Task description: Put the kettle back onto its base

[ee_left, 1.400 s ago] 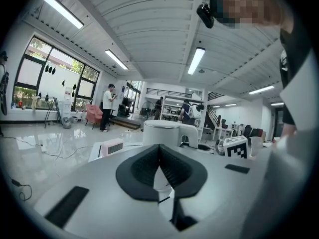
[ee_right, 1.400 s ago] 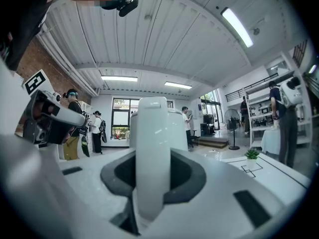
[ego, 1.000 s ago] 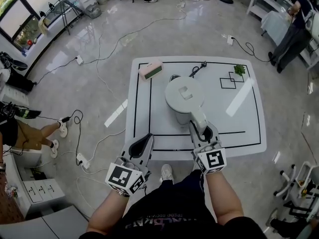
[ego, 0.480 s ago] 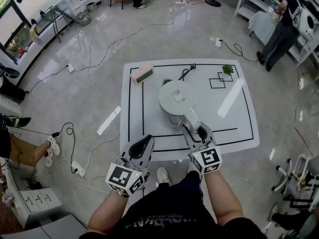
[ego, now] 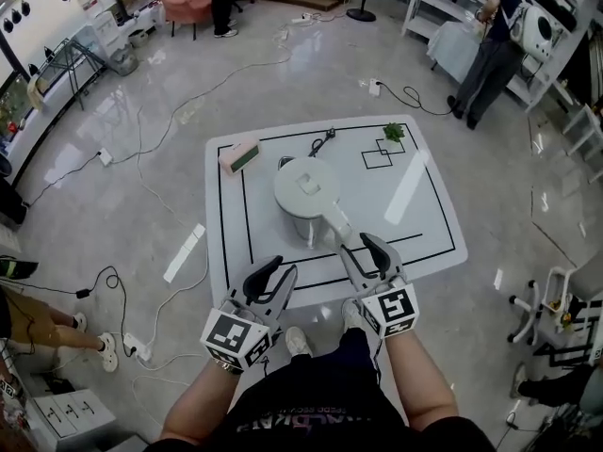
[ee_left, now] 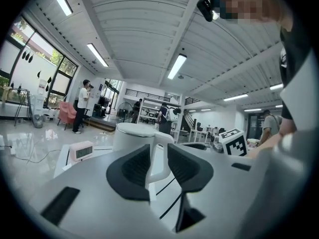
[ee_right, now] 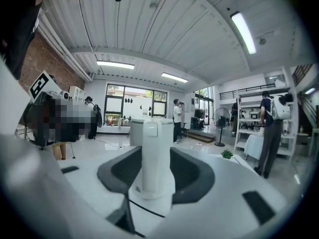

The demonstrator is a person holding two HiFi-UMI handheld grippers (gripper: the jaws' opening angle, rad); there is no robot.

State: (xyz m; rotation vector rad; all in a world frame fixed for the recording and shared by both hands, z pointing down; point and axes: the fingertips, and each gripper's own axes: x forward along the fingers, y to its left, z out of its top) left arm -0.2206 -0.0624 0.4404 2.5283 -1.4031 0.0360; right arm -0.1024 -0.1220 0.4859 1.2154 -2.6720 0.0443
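The white kettle (ego: pixel 303 185) stands upright on its round base (ee_right: pixel 149 192) in the middle of the white table (ego: pixel 415 215). Its handle (ego: pixel 332 222) points toward me. My right gripper (ego: pixel 360 248) is just in front of the handle, and its jaws have just been opening. In the right gripper view the kettle handle (ee_right: pixel 149 148) shows in the gap with space on both sides, no pad touching it. My left gripper (ego: pixel 278 273) hovers at the table's near edge. Its jaws have just opened a little, with nothing between them; the kettle (ee_left: pixel 133 136) stands beyond.
A pink clock (ego: pixel 239 155) lies at the table's far left, a small green plant (ego: pixel 394 132) at the far right, and a black power cord (ego: pixel 322 142) behind the kettle. Cables trail over the floor (ego: pixel 141 158). People stand far back near the shelves.
My right gripper was closed on the kettle handle; it has opened and drawn back a little toward me. The left gripper's jaws have parted slightly. The kettle has stayed put.
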